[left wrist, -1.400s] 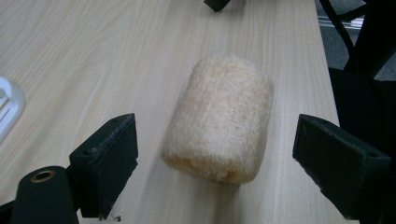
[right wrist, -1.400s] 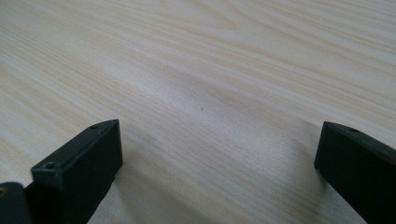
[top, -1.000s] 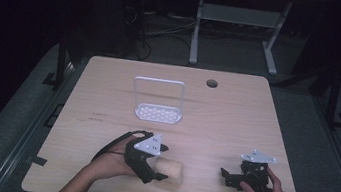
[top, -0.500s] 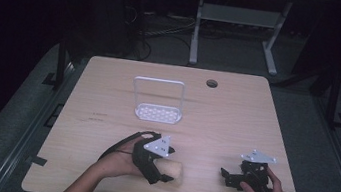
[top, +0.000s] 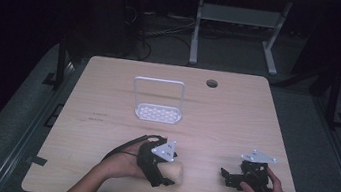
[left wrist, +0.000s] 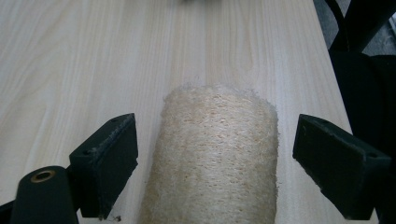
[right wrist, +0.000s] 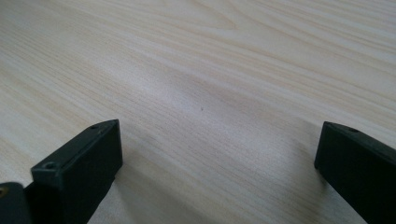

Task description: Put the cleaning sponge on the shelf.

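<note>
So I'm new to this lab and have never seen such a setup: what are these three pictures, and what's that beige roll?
A person sits at a wooden table and holds a hand-held two-jaw gripper in each hand; there is no robot arm. The high view looks down from above. The other two pictures come from cameras riding on each gripper, looking along its black jaws. The left gripper has its jaws open on either side of a beige loofah roll lying on the table, not yet squeezing it. The right gripper is open over bare wood. Farther back stands a white wire-framed rack, beside a small dark hole in the tabletop.
</note>
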A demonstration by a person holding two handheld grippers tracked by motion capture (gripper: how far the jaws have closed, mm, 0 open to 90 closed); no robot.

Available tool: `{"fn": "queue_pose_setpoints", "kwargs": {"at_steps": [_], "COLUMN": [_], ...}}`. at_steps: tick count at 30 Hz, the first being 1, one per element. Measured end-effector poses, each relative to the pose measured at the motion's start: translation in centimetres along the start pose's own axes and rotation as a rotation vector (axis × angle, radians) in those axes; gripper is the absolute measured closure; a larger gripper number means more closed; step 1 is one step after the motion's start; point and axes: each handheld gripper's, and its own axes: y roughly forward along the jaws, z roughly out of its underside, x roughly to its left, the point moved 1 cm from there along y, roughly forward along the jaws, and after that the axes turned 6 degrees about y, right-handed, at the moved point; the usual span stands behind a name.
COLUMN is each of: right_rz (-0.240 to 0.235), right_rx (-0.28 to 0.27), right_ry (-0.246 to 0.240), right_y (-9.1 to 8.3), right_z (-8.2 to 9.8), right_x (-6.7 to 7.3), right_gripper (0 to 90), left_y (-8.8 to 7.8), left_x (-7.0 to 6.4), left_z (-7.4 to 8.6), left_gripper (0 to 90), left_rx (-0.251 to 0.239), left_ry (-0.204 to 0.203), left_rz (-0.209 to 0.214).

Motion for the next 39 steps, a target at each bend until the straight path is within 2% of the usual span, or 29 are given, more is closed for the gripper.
{"fn": "queue_pose_setpoints", "kwargs": {"at_steps": [12,19,22,26,39], "right_rz": [0.000,0.000,0.000,0.000,0.000], "right_rx": [0.000,0.000,0.000,0.000,0.000], "right_ry": [0.001,0.000,0.001,0.001,0.001], "right_y": [0.0,0.0,0.0,0.0,0.0], "right_z": [0.0,0.0,0.0,0.0,0.0], "right_x": [0.0,0.0,0.0,0.0,0.0], "right_gripper": [0.7,0.7,0.7,0.6,0.7], "left_y": [1.2,1.8,1.9,1.8,1.8], "left_x": [0.0,0.0,0.0,0.1,0.2], "left_z": [0.2,0.4,0.4,0.4,0.5], "left_gripper": [13.7,14.4,15.0,21.0,26.2], "left_rx": [0.079,0.111,0.117,0.122,0.122], "left_ry": [0.023,0.020,0.019,0.024,0.009], "left_rz": [0.024,0.037,0.039,0.035,0.032]}}
